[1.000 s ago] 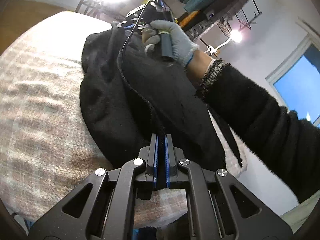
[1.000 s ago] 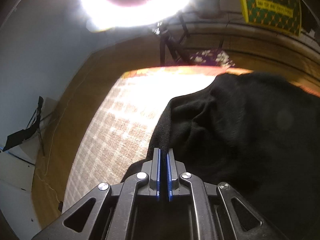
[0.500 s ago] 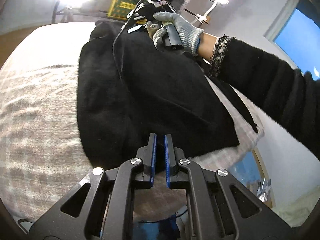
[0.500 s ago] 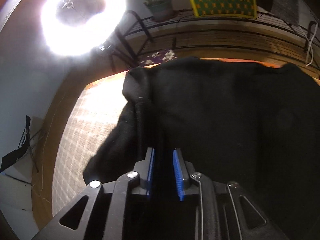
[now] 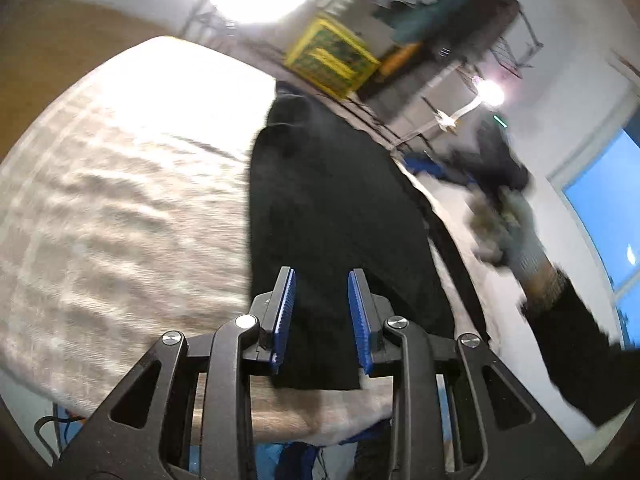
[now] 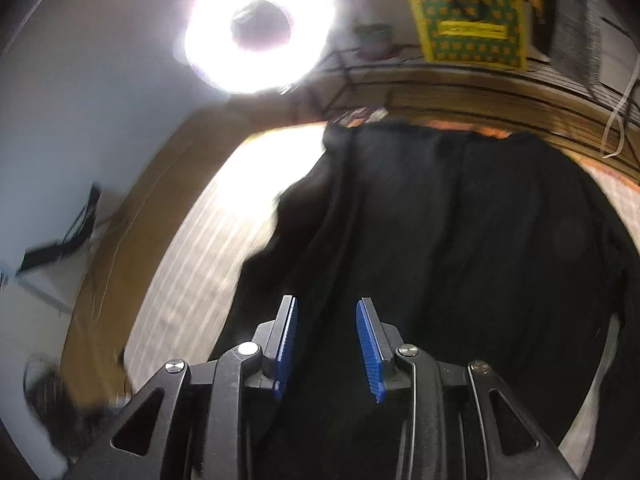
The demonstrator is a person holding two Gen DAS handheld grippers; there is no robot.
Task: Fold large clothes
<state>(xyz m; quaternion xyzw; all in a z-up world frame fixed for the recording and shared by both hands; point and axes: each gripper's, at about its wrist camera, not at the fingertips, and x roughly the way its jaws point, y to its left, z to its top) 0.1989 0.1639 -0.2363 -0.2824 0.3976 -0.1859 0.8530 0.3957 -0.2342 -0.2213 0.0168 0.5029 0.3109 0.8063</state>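
A large black garment [image 5: 332, 208] lies folded lengthwise on a table covered with a beige checked cloth [image 5: 120, 200]. My left gripper [image 5: 321, 312] is open and empty, its blue pads either side of the garment's near end, above it. My right gripper [image 6: 326, 340] is open and empty above the black garment [image 6: 460, 240], which fills the right of that view. In the left wrist view the right hand in a grey glove [image 5: 516, 232] is blurred, raised off the table at the right.
A bright ring light [image 6: 258, 36] stands beyond the table. A yellow-green patterned box [image 5: 332, 56] and a rack of hanging clothes [image 5: 432, 12] are at the back. A blue window [image 5: 608, 208] is at the right. The table's near edge [image 5: 320, 416] is just below my left gripper.
Both grippers have opened and let go of the garment. The right hand has pulled back off the garment to the right. The garment now lies flatter and narrower.
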